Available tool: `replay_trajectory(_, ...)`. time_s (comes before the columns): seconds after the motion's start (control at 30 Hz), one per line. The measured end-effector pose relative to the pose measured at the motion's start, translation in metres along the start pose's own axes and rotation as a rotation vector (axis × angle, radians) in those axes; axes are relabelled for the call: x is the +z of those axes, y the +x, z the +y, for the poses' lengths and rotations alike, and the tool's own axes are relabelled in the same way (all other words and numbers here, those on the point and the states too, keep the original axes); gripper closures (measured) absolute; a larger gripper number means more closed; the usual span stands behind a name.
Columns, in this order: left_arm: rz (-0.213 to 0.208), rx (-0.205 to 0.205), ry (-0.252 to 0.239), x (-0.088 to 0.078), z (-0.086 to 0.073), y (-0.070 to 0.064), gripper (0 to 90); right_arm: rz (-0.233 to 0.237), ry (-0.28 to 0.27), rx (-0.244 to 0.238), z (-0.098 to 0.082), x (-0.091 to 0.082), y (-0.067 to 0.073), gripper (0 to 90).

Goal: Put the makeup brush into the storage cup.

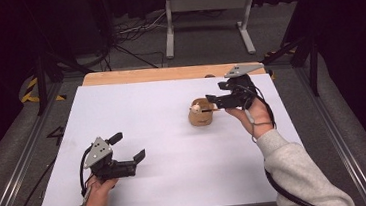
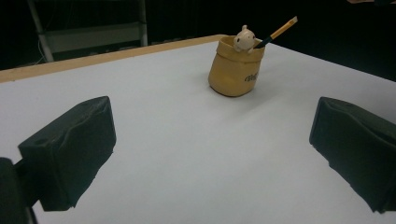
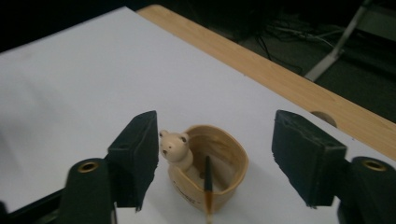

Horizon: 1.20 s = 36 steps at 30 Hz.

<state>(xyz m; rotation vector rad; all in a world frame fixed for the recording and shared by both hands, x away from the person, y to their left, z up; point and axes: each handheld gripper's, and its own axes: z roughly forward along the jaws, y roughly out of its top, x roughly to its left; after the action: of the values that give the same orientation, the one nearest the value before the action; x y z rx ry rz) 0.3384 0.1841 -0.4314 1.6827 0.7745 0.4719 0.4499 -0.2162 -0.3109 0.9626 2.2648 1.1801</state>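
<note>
A small tan pot (image 1: pixel 201 115) with a little bear figure (image 3: pixel 174 145) on its rim stands right of centre on the white table top (image 1: pixel 164 144). A pencil (image 3: pixel 208 179) leans inside the pot, its end sticking out toward my right gripper (image 1: pixel 215 94). That gripper hovers just behind and right of the pot. Its jaws stand open on either side of the pot and pencil, touching neither. My left gripper (image 1: pixel 130 146) rests near the front left, open, with nothing between its pads. From the left gripper view, the pot (image 2: pixel 236 74) and pencil (image 2: pixel 279 31) sit farther off.
A wooden strip (image 1: pixel 168 73) runs along the table's far edge. Beyond it on the floor stand a grey metal frame (image 1: pixel 207 3) and loose cables (image 1: pixel 129 32). Metal rails flank the table on both sides.
</note>
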Motion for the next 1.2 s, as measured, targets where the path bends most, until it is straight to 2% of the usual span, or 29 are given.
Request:
replay_trajectory(0.07, 0.001, -0.001, -0.003, -0.002, 0.0, 0.0, 1.3, 0.032, -0.055, 0.008, -0.005, -0.011, 0.0, 22.9)
replay_trajectory(0.1, 0.001, -0.001, -0.003, -0.002, 0.0, 0.0, 1.3, 0.036, -0.065, 0.0, -0.008, -0.014, 0.0, 19.5)
replay_trajectory(0.17, 0.003, 0.0, -0.006, -0.004, 0.0, 0.0, 1.3, 0.034, -0.082, -0.012, -0.011, -0.019, 0.001, 18.3)
replay_trajectory(0.23, 0.002, 0.003, -0.005, -0.005, 0.0, 0.001, 1.3, 0.034, -0.129, -0.027, -0.017, -0.027, 0.002, 15.8)
replay_trajectory(0.3, 0.002, 0.004, -0.005, -0.007, 0.0, 0.001, 1.3, 0.04, -0.166, -0.038, -0.022, -0.031, 0.002, 9.5)
replay_trajectory(0.37, 0.003, 0.002, -0.009, -0.009, 0.001, 0.002, 1.3, 0.026, -0.216, -0.053, -0.029, -0.037, 0.002, 4.7)
replay_trajectory(0.47, 0.005, -0.002, -0.015, -0.011, 0.002, 0.004, 1.3, 0.014, -0.276, -0.064, -0.039, -0.044, 0.003, 2.1)
replay_trajectory(0.57, 0.001, 0.0, -0.017, -0.014, 0.003, 0.006, 1.3, 0.007, -0.304, -0.079, -0.048, -0.05, 0.004, 1.1)
replay_trajectory(0.67, -0.001, 0.002, -0.021, -0.016, 0.003, 0.007, 1.3, 0.044, -0.336, -0.081, -0.056, -0.053, 0.005, 0.7)
replay_trajectory(0.73, -0.013, 0.022, -0.025, -0.019, 0.002, 0.008, 1.3, 0.056, -0.354, -0.076, -0.062, -0.056, 0.006, 0.1)
replay_trajectory(1.07, -0.024, 0.0, -0.044, -0.025, 0.003, 0.011, 1.3, 0.054, -0.39, -0.126, -0.085, -0.063, 0.013, 0.0)
replay_trajectory(1.2, -0.04, 0.009, -0.041, -0.028, 0.002, 0.011, 1.3, 0.054, -0.419, -0.147, -0.097, -0.065, 0.016, 0.0)
